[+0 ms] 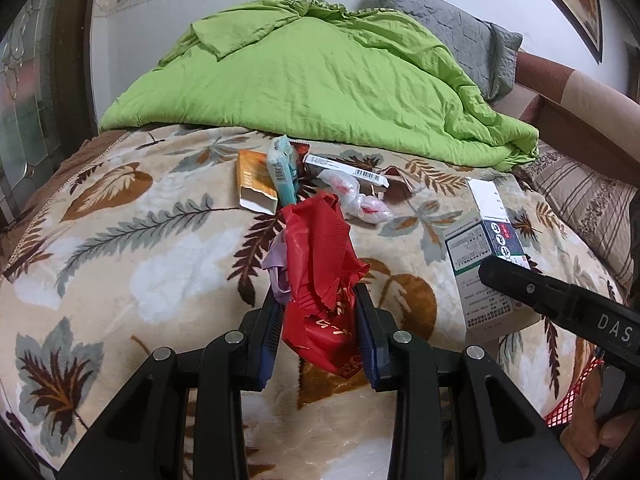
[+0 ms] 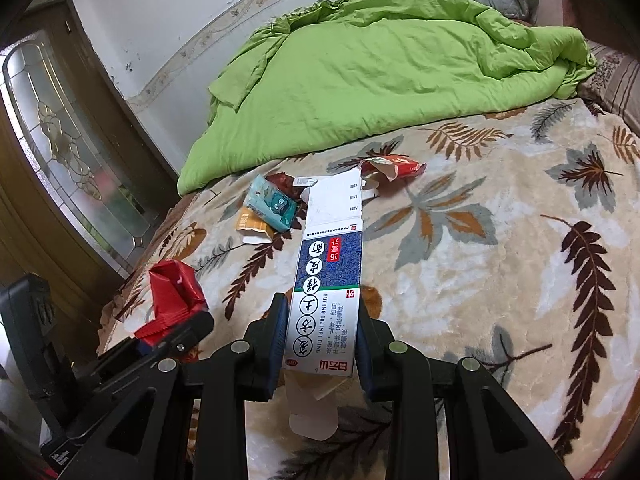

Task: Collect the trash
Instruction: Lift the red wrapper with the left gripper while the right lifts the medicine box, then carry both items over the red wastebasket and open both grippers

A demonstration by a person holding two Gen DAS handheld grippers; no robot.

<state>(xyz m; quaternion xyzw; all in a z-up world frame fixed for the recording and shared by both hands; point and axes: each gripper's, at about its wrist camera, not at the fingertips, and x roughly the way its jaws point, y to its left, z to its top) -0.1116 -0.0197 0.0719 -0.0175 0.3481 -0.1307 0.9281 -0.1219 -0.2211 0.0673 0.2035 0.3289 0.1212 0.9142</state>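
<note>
The left gripper is clamped on a crumpled red wrapper, its blue pads pressed against both sides, with a scrap of lilac plastic bunched against the wrapper's left side. It is held above the leaf-patterned blanket that covers the bed, toward the bed's near edge.

The right gripper is closed on a tall medicine box, blue and white with Chinese print, gripped by its long sides. The box points away from the camera and its near flap hangs open below the fingers. In the left wrist view the same box shows at the right, over the blanket's right side, with one black finger of the right gripper across its lower part.

The rest of the trash lies in a loose cluster on the blanket, near the middle of the bed and just in front of the green quilt. It includes an orange carton with an open end, a teal tissue pack leaning on it, a flat box with a barcode, a clear plastic bag with red marks, and a red-and-white packet toward the far right of the cluster.

The quilt is heaped along the far edge of the bed, by the wall. A grey pillow sits behind it at the far right corner.
</note>
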